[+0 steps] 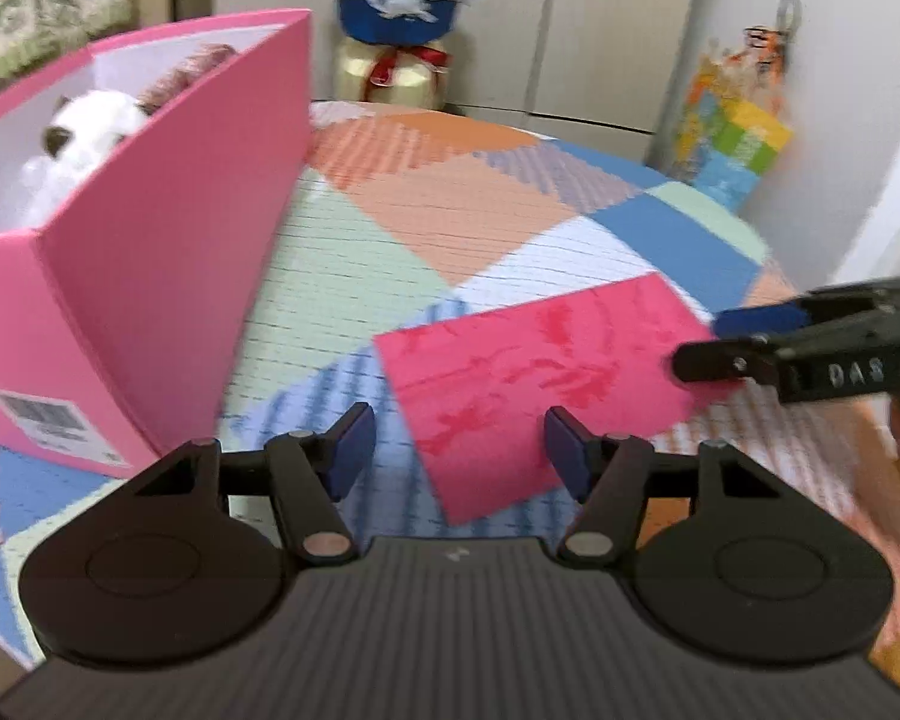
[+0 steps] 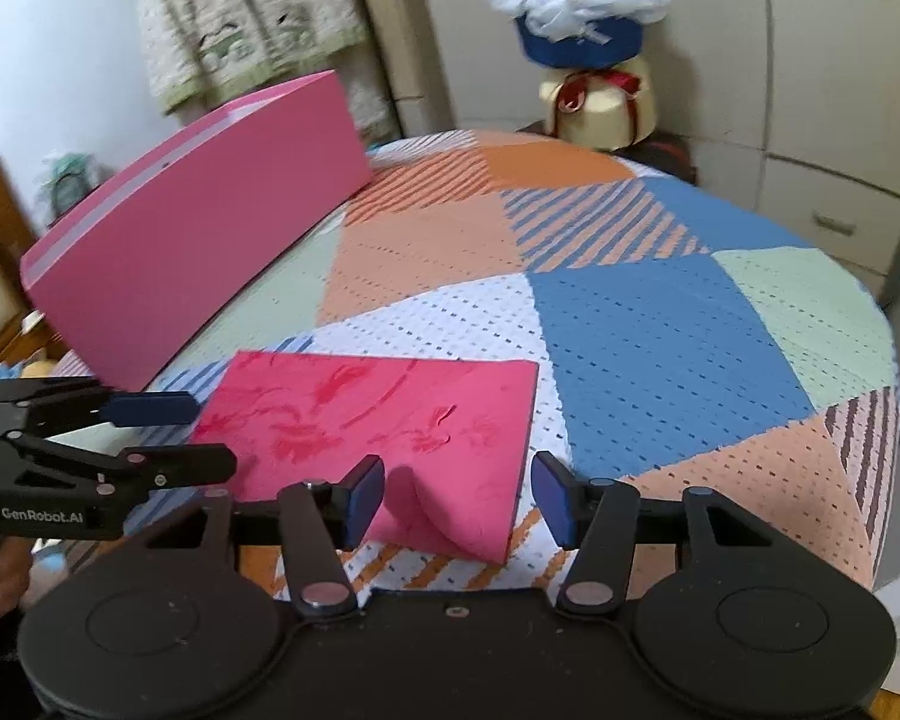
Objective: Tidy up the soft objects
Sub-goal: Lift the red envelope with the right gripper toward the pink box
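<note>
Red cloth (image 2: 378,420) lies flat on the patchwork tabletop (image 2: 660,324), its near edge humped up between the spread fingers of the right tongs (image 2: 459,495), which pinch nothing. Left tongs (image 1: 459,447) hover spread over the cloth's near left corner. Far left stands a pink box (image 1: 168,276) holding a white plush toy (image 1: 90,120).

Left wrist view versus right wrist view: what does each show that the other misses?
Only the left wrist view looks into the pink box, showing a white plush toy inside. Only the right wrist view shows the red cloth's near edge humped up between the open right hand-held gripper. Both show the cloth lying flat on the patchwork table cover.
</note>
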